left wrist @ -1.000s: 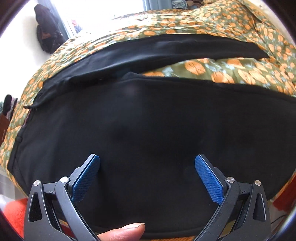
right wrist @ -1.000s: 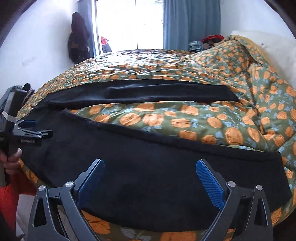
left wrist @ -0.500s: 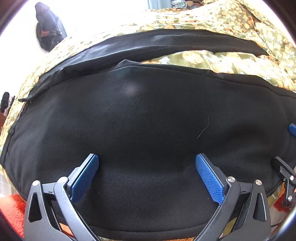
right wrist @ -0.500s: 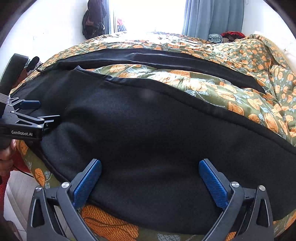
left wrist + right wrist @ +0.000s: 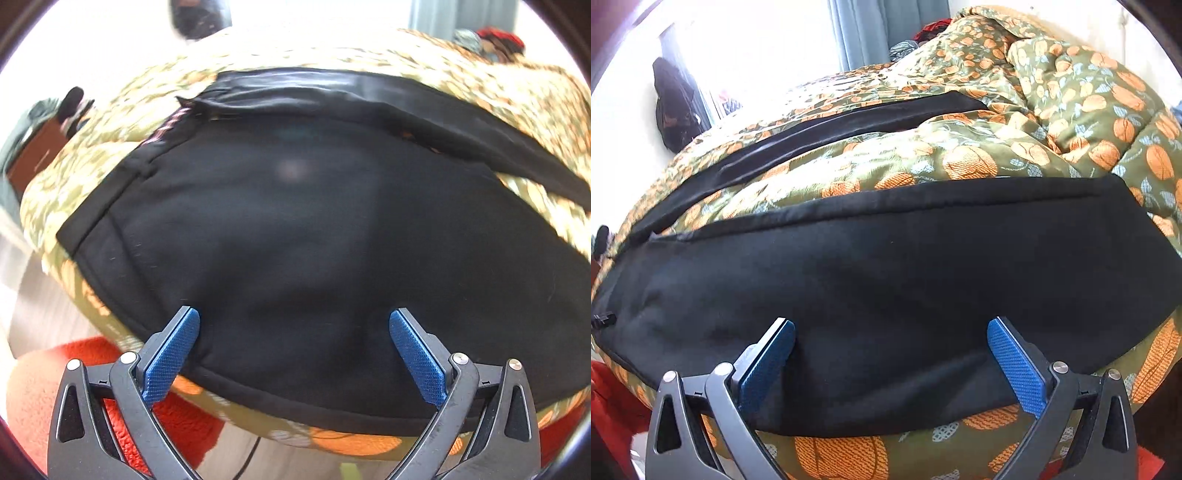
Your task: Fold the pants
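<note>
Black pants point(image 5: 295, 240) lie spread flat on a bed, waistband to the left, the two legs running off to the right with a strip of quilt between them. My left gripper point(image 5: 293, 332) stands open over the seat of the pants near the waistband end, its blue pads just above the near hem. In the right wrist view the near leg point(image 5: 905, 288) fills the middle and the far leg point(image 5: 831, 129) lies behind it. My right gripper point(image 5: 890, 343) is open above the near leg, close to its front edge. Nothing is between either pair of fingers.
The bed carries a green quilt with orange pumpkins point(image 5: 1071, 110), bunched up at the far right. An orange-red fleecy rug or cloth point(image 5: 55, 387) lies on the floor below the bed's near edge. A dark garment point(image 5: 676, 107) hangs by the bright window.
The left gripper has swung left toward the waistband end; the right gripper has swung right along the near leg. Both stay open. The other gripper has dropped out of each view.
</note>
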Demonstrator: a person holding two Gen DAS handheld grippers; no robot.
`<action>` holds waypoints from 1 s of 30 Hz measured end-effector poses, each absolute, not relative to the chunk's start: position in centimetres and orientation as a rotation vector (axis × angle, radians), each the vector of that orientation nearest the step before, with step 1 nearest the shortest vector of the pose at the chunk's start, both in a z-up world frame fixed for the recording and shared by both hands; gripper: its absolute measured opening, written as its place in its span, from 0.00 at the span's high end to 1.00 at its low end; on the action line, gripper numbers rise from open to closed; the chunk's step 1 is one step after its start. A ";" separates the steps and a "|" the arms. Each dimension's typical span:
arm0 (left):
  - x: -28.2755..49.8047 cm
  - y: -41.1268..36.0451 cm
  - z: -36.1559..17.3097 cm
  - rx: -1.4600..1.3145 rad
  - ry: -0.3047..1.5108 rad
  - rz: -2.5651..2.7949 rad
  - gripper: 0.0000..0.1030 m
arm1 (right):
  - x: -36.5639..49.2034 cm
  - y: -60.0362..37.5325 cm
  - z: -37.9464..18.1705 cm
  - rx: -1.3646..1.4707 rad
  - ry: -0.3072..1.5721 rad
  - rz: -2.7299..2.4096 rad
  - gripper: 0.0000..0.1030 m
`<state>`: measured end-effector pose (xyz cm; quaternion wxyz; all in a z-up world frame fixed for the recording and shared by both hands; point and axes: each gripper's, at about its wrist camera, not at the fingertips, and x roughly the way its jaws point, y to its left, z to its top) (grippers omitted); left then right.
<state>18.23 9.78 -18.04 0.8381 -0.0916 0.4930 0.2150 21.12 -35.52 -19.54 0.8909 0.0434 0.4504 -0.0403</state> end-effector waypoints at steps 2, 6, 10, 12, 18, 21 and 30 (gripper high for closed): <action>18.4 8.4 -17.3 -0.190 1.010 0.446 0.01 | 20.9 -35.4 -19.9 0.073 0.929 -0.101 0.00; 20.0 1.7 -15.9 0.001 0.965 0.285 0.01 | 21.3 -35.8 -19.8 0.102 0.932 -0.112 0.00; 21.7 -3.3 -15.8 0.129 0.945 0.173 0.01 | 21.2 -35.3 -18.1 0.114 0.945 -0.129 0.00; 22.3 -4.6 -16.5 0.151 0.962 0.140 0.01 | 21.2 -34.8 -16.5 0.160 0.902 -0.018 0.00; 25.0 -2.4 -17.1 0.104 1.015 0.162 0.01 | 24.6 -42.2 -18.1 0.191 1.098 -0.083 0.03; 28.1 -0.1 -14.1 0.057 0.936 0.239 0.01 | 24.2 -48.4 -16.1 0.262 1.051 -0.328 0.06; 41.1 12.2 -17.1 -0.066 0.931 0.569 0.01 | 38.1 -35.0 -9.6 0.236 0.979 0.090 0.06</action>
